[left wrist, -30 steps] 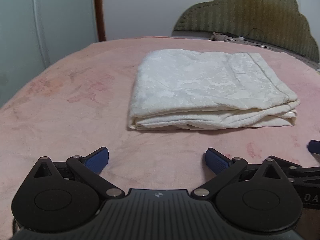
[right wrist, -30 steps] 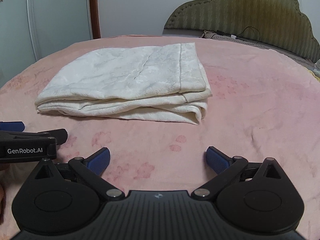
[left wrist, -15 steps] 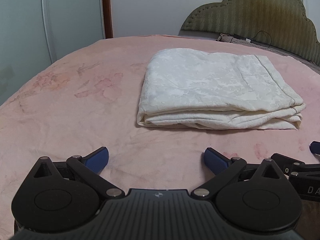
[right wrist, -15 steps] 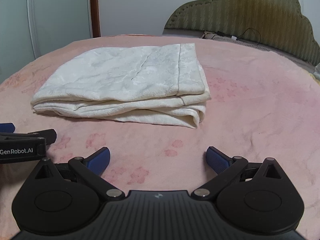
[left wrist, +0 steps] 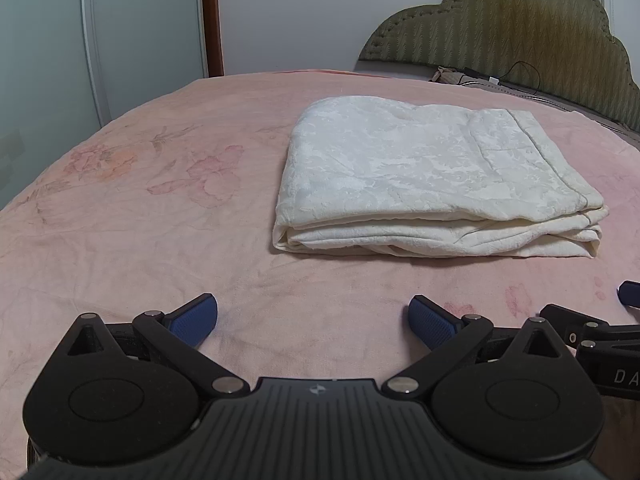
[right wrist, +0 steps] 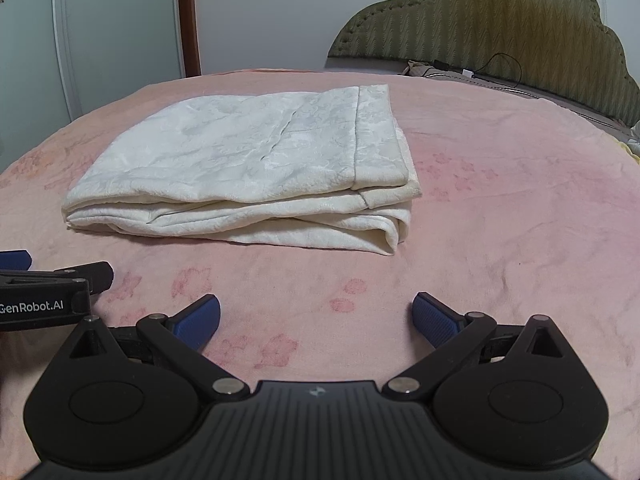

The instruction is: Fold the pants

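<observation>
Left wrist view: cream pants (left wrist: 432,176) with a woven floral texture, folded into a thick rectangular stack, lying flat on the pink flowered bedspread (left wrist: 160,208), ahead and to the right of centre. Rounded fold on the left, layered edges facing the camera, hemmed band along the right side. Nothing touching the stack. Below it, left gripper (left wrist: 313,320) spread wide, blue pads (left wrist: 194,318) well apart, empty, low over the bedspread and clear of the pants. At the right edge, part of the right gripper's black linkage (left wrist: 592,334) and one blue tip, just beside.

Right wrist view: same folded pants (right wrist: 248,172) ahead and left of centre, hem band on the right, doubled-over corner nearest the camera at the lower right. Right gripper (right wrist: 316,320) likewise spread wide, blue fingertips (right wrist: 434,320) apart, holding nothing, short of the stack. At the left edge, side of the left gripper (right wrist: 48,292) with white "GenRobot.AI" lettering.

Further out: olive scalloped headboard (left wrist: 520,32) behind the bed, a black cable (left wrist: 520,76) and small items at its foot, white wall with sockets, brown door frame (left wrist: 210,16), pale wardrobe doors (right wrist: 100,32) with flower decals at the left.
</observation>
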A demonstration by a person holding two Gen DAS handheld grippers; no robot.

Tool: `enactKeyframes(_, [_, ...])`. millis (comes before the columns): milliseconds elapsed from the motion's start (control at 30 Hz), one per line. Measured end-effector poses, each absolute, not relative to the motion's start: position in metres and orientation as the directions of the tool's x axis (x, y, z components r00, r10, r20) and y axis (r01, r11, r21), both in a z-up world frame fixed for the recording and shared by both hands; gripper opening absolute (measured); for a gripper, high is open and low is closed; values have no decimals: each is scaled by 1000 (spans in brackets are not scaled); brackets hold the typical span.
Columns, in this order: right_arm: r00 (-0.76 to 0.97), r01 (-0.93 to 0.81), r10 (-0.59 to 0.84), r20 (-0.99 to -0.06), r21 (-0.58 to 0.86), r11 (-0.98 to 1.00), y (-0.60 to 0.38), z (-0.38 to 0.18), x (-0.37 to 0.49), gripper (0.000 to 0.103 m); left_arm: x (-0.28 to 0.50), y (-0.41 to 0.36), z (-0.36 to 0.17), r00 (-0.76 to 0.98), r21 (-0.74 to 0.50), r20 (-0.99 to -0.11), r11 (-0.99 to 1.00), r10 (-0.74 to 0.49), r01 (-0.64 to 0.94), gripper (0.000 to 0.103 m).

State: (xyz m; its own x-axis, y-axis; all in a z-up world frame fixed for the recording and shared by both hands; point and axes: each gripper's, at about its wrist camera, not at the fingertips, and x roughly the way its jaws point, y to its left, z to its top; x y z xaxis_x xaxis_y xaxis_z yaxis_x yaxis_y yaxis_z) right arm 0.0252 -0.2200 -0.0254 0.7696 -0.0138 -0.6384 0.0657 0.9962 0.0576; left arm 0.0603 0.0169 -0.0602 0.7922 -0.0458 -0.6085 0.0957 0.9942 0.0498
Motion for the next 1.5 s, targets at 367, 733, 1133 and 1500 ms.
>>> enactKeyframes(367, [767, 109, -50, -640, 53, 993, -219, -26, 27, 103, 61, 17, -60, 792, 50, -609, 994, -46, 96, 103])
enactKeyframes(733, [767, 109, -51, -640, 52, 993, -219, -27, 26, 103, 61, 17, -60, 792, 51, -609, 994, -42, 93, 103])
enactKeyframes(1133, [767, 108, -49, -639, 54, 993, -220, -27, 26, 103, 61, 17, -60, 792, 52, -609, 994, -42, 93, 103])
enactKeyframes(1500, [767, 108, -49, -639, 53, 993, -220, -27, 26, 103, 61, 17, -60, 792, 51, -609, 994, -42, 92, 103])
